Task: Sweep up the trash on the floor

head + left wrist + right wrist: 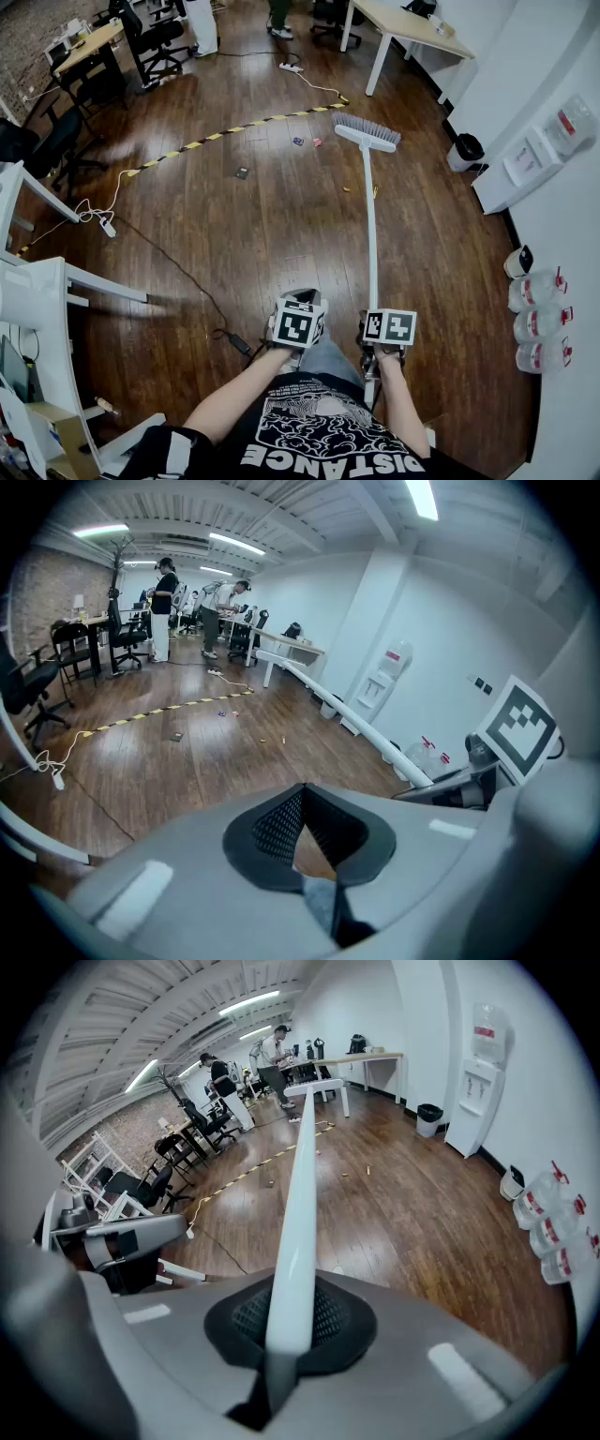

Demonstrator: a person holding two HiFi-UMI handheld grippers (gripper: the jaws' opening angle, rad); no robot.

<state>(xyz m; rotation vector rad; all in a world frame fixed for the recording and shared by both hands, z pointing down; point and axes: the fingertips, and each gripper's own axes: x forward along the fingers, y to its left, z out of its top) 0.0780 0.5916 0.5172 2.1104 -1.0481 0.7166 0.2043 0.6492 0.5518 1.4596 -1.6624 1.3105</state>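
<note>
Clamping the broom (371,225), right claw (291,1330) faces open wood floor (281,225).

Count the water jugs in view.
4. Three on the floor along the right wall: far jug, middle jug, near jug. A fourth jug sits on the water dispenser. Others may lie beyond the frame edge.

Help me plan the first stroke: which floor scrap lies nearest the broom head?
The pink scrap, just left of the broom head. The blue scrap, the dark square scrap and the yellowish bit by the broom handle lie farther off.
</note>
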